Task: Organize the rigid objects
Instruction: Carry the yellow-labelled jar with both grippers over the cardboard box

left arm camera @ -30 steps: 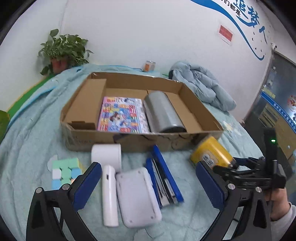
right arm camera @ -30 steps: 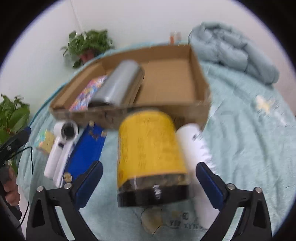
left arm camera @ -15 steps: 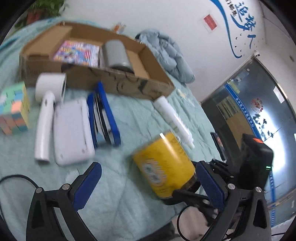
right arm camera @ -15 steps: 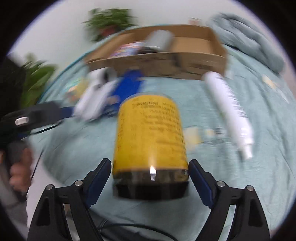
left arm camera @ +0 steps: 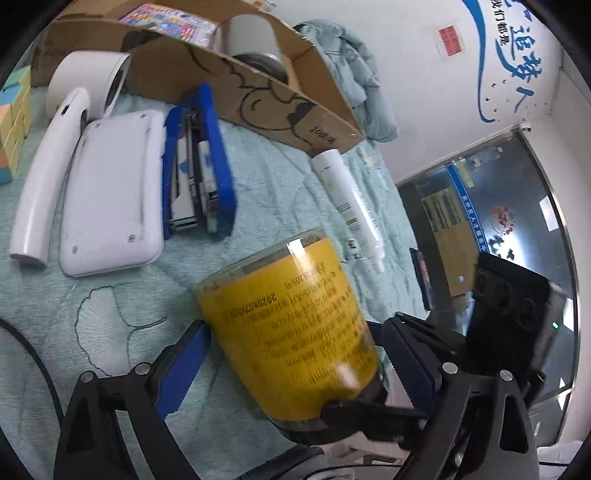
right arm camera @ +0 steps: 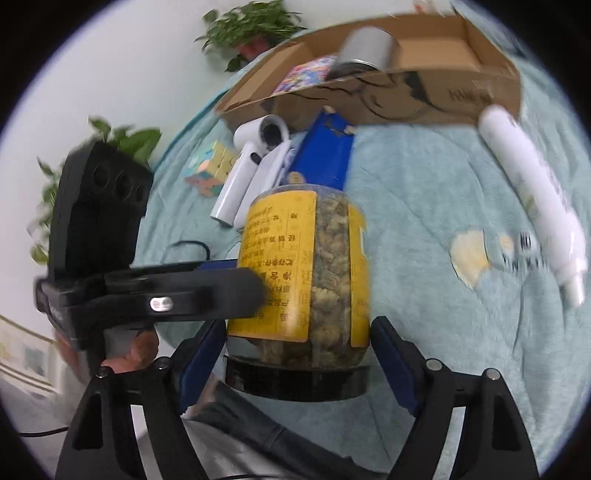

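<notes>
We grip the yellow jar (right arm camera: 303, 273) in our right claw (right arm camera: 299, 360), lid end nearest; our left claw (left arm camera: 295, 369) closes around its body too, contact unclear. Beyond: blue stapler (left arm camera: 199, 166), white tube (right arm camera: 535, 206), then cardboard box (right arm camera: 424, 92).

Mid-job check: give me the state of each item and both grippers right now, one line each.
Yellow jar: lifted off the blanket, black lid toward the right camera.
Right gripper: shut on the jar near its lid.
Left gripper: fingers on both sides of the jar; contact unclear.
Cardboard box: open, holding a booklet and a metal can on its side.
White tube: lying flat, capped.
Blue stapler: lying closed.
</notes>
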